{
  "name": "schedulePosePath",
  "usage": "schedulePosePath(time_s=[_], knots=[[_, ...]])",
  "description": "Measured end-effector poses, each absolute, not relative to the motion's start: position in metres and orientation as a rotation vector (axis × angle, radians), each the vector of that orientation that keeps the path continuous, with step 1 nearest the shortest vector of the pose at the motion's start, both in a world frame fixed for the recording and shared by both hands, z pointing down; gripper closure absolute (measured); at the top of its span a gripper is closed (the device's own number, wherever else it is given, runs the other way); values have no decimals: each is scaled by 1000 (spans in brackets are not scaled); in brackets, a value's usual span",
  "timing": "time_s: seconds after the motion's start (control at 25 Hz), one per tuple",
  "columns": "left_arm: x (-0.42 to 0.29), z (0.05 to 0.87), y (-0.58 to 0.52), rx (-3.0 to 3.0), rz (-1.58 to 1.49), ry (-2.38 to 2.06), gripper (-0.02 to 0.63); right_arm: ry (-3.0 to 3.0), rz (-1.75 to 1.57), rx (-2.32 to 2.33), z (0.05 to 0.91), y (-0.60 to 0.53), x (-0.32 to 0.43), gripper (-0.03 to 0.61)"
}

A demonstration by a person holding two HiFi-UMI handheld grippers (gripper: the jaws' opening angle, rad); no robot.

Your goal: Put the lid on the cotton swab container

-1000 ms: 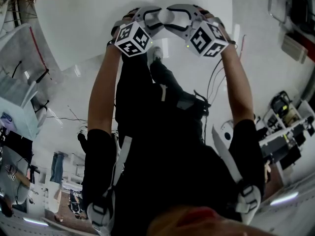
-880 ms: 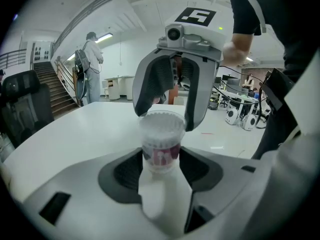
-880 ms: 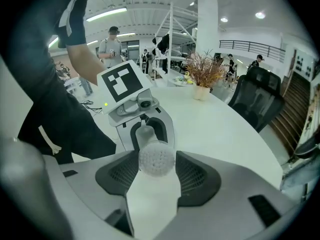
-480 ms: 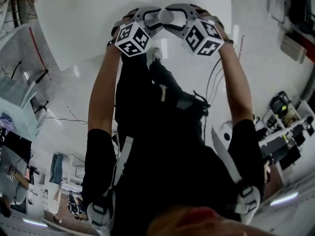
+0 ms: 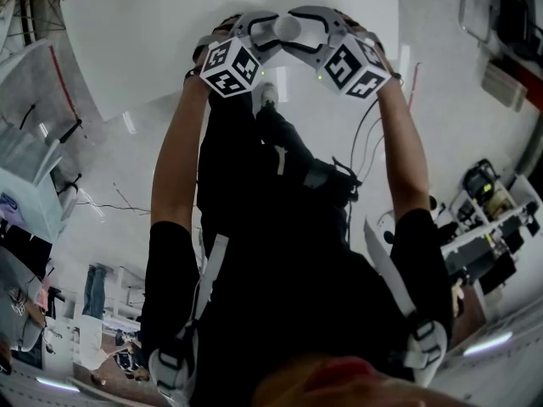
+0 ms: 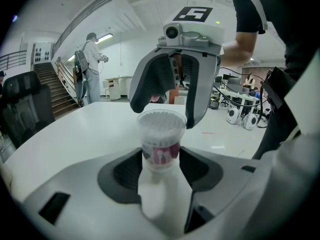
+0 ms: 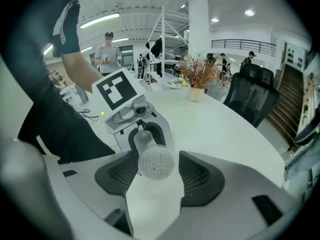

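Rolled slightly since a second ago, the right claw [image 5: 295, 29] faces the left claw [image 5: 275, 30] above the desk [image 5: 127, 41]; left gripper view shows the left claw clamped on one cotton swab container [image 6: 160, 139], right gripper view two jaws apart flanking its swab-filled top.

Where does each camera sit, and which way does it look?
Head view: on the person's head, looking steeply down at arms and torso.
Left gripper view: on the left hand-held gripper, looking along jaws clamping the cotton swab container.
Right gripper view: on the right hand-held gripper, facing the container's top.
Shared: container, opposite gripper.
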State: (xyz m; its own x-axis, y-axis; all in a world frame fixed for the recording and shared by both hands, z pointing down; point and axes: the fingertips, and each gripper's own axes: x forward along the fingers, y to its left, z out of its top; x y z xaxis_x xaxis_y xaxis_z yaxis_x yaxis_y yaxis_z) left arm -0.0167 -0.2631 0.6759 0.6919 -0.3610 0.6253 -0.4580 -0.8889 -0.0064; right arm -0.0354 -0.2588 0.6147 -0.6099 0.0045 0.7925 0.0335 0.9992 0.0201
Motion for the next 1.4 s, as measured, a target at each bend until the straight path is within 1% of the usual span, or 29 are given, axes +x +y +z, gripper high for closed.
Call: schedulePosePath(time_s=[0.44,0.72,0.96,1.12,1.2,1.24,1.28,1.36,1.4], knots=[[-18,675,-263,2708,1004,-699,387,-2361,164,186,588,-266,-43,345],[-31,659,-253,2677,1003,-781,373,-2461,288,361,570,-266,-32,344],[-49,603,-221,2593,783,-1017,373,-2517,349,523,545,-255,-7,345],[-33,536,-175,2557,692,-1208,374,-2544,386,632,506,-227,31,350],[-28,500,-155,2539,629,-1308,374,-2579,381,648,482,-210,42,364],[-34,487,-148,2528,589,-1369,382,-2601,385,653,476,-204,40,370],[-47,479,-143,2515,545,-1433,406,-2621,401,666,477,-199,31,376],[-92,479,-131,2481,447,-1551,451,-2642,442,726,495,-192,-1,381],[-114,480,-125,2458,392,-1602,462,-2640,458,770,505,-188,-16,383]])
